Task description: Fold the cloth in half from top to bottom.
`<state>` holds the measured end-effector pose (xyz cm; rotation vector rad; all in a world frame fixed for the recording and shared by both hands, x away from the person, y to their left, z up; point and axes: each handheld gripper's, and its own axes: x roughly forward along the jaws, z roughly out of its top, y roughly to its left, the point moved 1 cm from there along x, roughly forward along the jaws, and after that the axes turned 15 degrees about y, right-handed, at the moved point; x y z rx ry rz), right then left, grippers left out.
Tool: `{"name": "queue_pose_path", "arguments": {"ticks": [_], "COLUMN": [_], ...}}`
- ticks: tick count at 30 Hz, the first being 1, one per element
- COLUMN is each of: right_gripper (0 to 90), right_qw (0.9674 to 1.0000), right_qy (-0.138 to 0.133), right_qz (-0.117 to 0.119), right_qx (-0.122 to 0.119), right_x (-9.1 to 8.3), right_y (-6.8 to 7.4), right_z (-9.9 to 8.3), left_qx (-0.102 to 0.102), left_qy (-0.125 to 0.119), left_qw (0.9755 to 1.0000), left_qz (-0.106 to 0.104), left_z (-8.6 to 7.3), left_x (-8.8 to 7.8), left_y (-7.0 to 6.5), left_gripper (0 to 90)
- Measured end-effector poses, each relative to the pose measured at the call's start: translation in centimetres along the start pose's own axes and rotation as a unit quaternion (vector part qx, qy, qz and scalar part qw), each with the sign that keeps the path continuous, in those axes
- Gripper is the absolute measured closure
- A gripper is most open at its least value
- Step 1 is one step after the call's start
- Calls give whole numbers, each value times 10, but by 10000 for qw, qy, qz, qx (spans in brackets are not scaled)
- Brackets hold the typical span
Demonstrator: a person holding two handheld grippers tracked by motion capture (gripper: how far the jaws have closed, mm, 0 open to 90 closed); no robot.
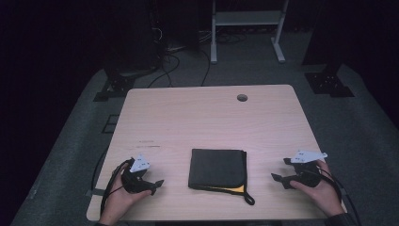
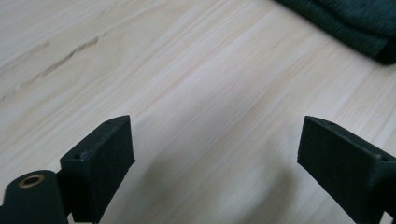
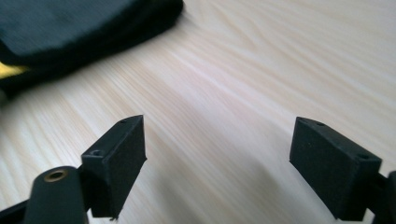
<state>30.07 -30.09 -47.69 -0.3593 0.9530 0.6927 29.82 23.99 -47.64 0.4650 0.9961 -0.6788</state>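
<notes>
Pale wooden table (image 1: 207, 117) stood in a dark room. On it the left gripper (image 1: 153, 184) and right gripper (image 1: 278, 179) rested near the front edge, each with jaws spread wide and nothing but bare wood between them. Between the two grippers, apart from both, lay a dark green folded cloth with a yellow edge (image 1: 217, 168), squared up neatly. Judging by that, the folding looked finished, with little left to do.

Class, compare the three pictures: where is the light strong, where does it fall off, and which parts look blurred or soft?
High view: the table is lit, the room behind nearly black, and the folded cloth shows little detail. Left gripper view: bright wood grain, streaked and soft towards the bottom, the cloth corner soft. Right gripper view: the cloth is blurred, with soft shadows under the jaws.
</notes>
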Motion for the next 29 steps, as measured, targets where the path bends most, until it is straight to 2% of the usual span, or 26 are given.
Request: {"name": "queue_pose_path", "arguments": {"ticks": [2, 6, 9, 12, 15, 20, 23, 29], "right_gripper": [170, 170, 162, 163, 153, 136, 123, 124], "right_qw": [9999, 9994, 9989, 9980, 9977, 9979, 9982, 9979], "right_qy": [85, 157, 175, 252, 304, 208, 58, 58], "right_qz": [-70, -214, -255, -333, -337, -345, -341, -363], "right_qx": [93, 243, 362, 467, 497, 498, 487, 528], "right_x": [0, -3, -5, -3, -2, -1, 0, 0], "right_y": [-4, -10, -13, -16, -16, -17, -17, -17], "right_z": [-6, -16, -21, -24, -25, -27, -30, -30], "left_qx": [-68, -190, -237, -274, -262, -205, -203, -208], "left_qy": [42, 128, 69, -18, -161, -176, -186, -193], "left_qw": [10000, 9997, 9997, 9996, 9995, 9996, 9996, 9996], "left_qz": [19, -72, -80, -54, -64, -96, -94, -95], "left_z": [-5, -12, -16, -19, -21, -21, -21, -21], "left_x": [0, 1, 1, 3, 5, 6, 6, 6], "left_y": [3, 7, 10, 12, 13, 15, 15, 15], "left_gripper": [87, 78, 67, 9, 0, 0, 0, 0]}}
